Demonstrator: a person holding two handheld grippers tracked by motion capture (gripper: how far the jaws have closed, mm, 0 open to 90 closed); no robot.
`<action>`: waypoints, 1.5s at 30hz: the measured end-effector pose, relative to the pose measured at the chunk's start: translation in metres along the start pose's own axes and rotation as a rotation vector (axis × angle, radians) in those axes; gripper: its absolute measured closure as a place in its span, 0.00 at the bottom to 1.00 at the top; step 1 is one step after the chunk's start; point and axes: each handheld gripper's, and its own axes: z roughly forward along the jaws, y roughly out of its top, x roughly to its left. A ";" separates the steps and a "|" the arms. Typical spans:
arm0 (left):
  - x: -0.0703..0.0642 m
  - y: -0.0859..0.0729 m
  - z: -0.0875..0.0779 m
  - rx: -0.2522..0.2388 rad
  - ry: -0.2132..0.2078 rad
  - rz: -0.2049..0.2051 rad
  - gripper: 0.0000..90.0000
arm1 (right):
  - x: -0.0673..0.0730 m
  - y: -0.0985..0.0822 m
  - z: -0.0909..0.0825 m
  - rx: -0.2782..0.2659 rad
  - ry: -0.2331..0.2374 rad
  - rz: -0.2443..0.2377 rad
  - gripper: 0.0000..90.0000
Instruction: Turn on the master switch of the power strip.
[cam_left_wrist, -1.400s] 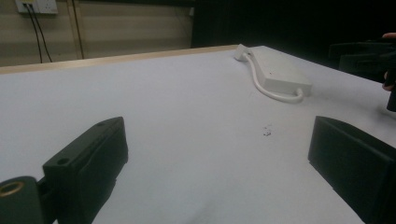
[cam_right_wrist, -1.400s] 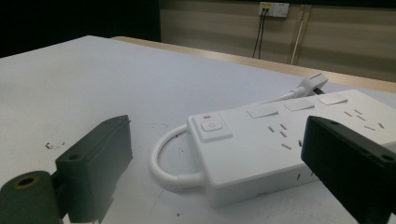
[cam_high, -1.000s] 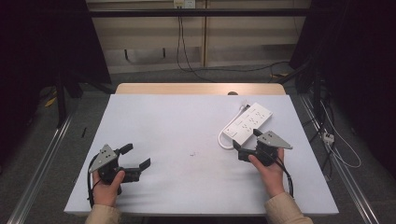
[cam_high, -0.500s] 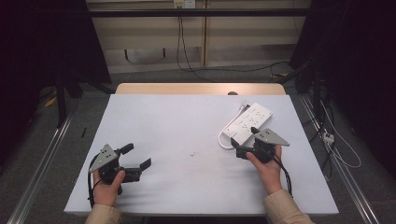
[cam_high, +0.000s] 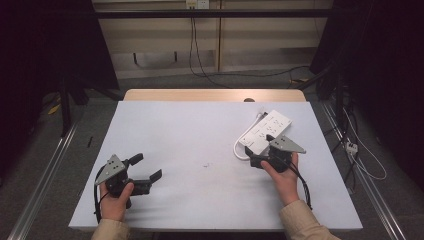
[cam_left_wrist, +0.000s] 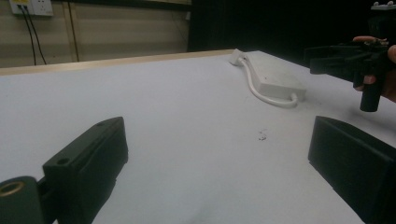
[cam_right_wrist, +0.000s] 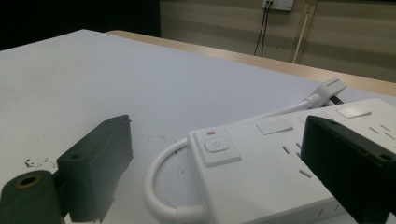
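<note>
White tabletop with a white power strip lying far right. Right gripper sits at its near end, jaws wide, one each side of the switch corner. Left gripper rests near-left, well apart, jaws spread on nothing.

The power strip runs off the right edge in the right gripper view, so its far sockets are cut off. That little dark mark mid-table is too tiny to identify.
</note>
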 end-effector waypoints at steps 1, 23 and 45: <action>0.000 0.000 0.000 0.000 -0.001 -0.001 0.05 | 0.000 0.000 0.001 0.001 0.003 0.001 0.10; 0.000 0.000 0.001 0.004 -0.004 -0.004 0.05 | 0.000 0.002 0.010 0.031 0.004 0.008 0.11; 0.000 0.000 0.001 0.009 -0.004 -0.004 0.05 | 0.002 0.006 0.018 0.028 0.018 0.003 0.11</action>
